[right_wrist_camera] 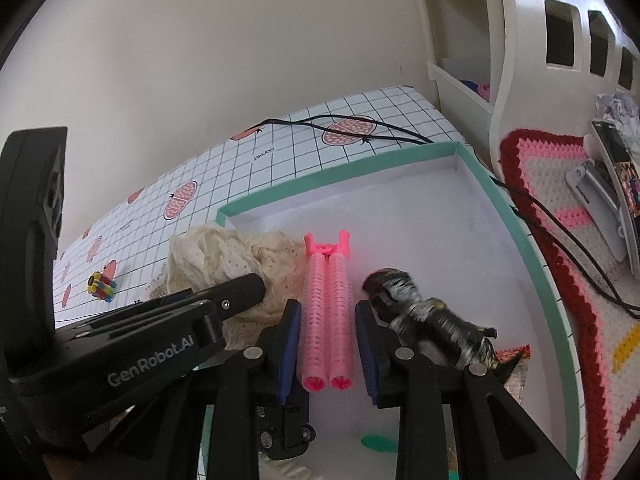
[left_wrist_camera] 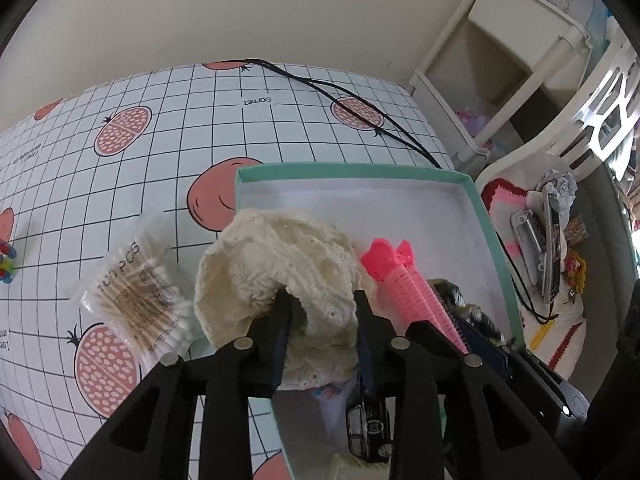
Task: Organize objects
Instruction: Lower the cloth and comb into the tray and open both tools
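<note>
A teal-rimmed white box [left_wrist_camera: 360,170] [right_wrist_camera: 340,176] lies on the pomegranate-print tablecloth. My left gripper [left_wrist_camera: 322,296] is shut on a bunched cream lace cloth [left_wrist_camera: 280,256] at the box's left rim. The same cloth [right_wrist_camera: 224,252] shows in the right wrist view under one of the left fingers [right_wrist_camera: 244,286]. My right gripper [right_wrist_camera: 327,306] is shut on a pair of pink hair rollers [right_wrist_camera: 328,300] over the box floor, their clip ends pointing away. The rollers [left_wrist_camera: 400,280] rise beside the cloth in the left wrist view.
A black-and-gold shiny bundle [right_wrist_camera: 424,316] and a black toy car [left_wrist_camera: 370,428] lie in the box. A pack of cotton swabs [left_wrist_camera: 136,304] and a small colourful toy [right_wrist_camera: 102,286] sit on the cloth to the left. Black cables [left_wrist_camera: 360,100] cross behind; a crochet mat [right_wrist_camera: 560,216] lies right.
</note>
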### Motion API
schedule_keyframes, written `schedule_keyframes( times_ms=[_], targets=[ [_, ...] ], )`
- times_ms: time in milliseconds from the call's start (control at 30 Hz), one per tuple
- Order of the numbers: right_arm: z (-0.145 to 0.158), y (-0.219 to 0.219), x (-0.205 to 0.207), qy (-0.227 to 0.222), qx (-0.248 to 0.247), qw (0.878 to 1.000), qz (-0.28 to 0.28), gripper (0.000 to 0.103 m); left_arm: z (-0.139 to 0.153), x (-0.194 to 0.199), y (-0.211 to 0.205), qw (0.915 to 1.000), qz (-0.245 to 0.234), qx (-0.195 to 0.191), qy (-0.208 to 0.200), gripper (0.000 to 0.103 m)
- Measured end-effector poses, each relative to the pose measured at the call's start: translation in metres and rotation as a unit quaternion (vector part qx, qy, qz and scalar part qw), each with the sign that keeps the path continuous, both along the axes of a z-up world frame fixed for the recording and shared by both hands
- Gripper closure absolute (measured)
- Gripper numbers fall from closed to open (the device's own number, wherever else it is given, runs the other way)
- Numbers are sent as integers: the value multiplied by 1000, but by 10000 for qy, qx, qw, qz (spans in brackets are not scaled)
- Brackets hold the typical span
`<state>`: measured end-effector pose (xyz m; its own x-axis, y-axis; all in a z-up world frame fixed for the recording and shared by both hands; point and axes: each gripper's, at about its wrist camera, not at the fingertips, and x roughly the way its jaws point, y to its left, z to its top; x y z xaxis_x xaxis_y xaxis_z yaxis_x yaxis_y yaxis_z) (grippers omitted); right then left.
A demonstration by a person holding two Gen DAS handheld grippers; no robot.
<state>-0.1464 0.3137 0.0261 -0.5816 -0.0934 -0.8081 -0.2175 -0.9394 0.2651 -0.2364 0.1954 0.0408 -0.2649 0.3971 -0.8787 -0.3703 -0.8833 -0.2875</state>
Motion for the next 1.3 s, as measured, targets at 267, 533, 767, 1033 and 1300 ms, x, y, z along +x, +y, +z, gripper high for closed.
schedule_keyframes(
  times_ms=[267,533,767,1033,1300],
  targets=[
    [16,-2,3,124,91,9999,39,69,11,-2,-9,9998,146,34,-147,54],
    [33,-7,8,291,233,9991,187,69,17,2,-18,9986,217,370,-321,47],
    [41,-10,10,408,247,9986,242,69,30,4,-32,9992,327,211,-112,47],
    [37,-7,7,301,327,9990,45,69,33,5,-62,9974,707,-94,43,39],
    [32,-9,6,241,407,9989,-36,47,29,3,-77,9945,984,-324,121,21]
  ],
)
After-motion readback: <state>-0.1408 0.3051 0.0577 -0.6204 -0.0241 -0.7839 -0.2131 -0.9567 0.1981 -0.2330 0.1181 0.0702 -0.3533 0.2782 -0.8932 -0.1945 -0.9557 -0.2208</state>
